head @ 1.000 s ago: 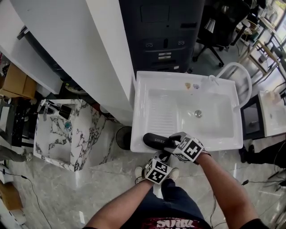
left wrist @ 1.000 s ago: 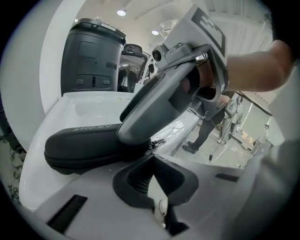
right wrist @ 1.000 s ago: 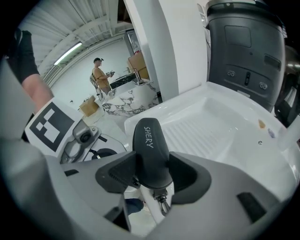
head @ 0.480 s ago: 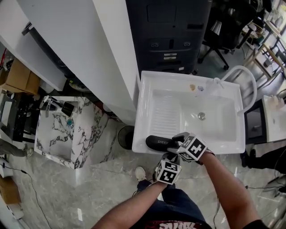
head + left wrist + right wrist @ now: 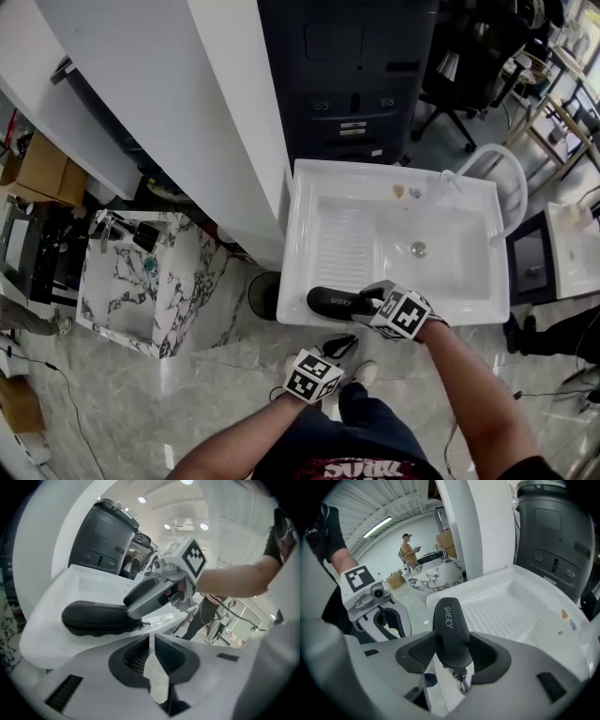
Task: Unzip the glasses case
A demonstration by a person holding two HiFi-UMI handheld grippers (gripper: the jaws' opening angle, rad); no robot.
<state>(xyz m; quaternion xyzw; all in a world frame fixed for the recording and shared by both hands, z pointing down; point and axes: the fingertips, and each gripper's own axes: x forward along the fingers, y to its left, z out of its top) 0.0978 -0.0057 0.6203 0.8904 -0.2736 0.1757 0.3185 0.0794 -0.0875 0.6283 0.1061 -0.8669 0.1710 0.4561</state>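
The black glasses case (image 5: 333, 300), printed SHERY, lies on the front rim of the white sink (image 5: 292, 234). My right gripper (image 5: 361, 302) is shut on its right end. In the right gripper view both pads clamp the case (image 5: 450, 630), and a metal clip (image 5: 461, 682) hangs from its near end. My left gripper (image 5: 339, 345) hangs below and left of the case, apart from it. Its jaws are opening, with a thin gap (image 5: 152, 641) and nothing between them. From the left gripper view the case (image 5: 93, 617) lies ahead, held by the right gripper (image 5: 140, 603).
A dark cabinet (image 5: 347, 75) stands behind the sink, and a white column (image 5: 187, 112) rises at its left. A marble washstand (image 5: 131, 281) and a round bin (image 5: 262, 291) stand on the floor at left. A curved faucet (image 5: 502, 173) arches over the sink's right side.
My left gripper has pulled away from the case and now hangs lower and further left in the head view. The right gripper still clamps the case in the same spot.
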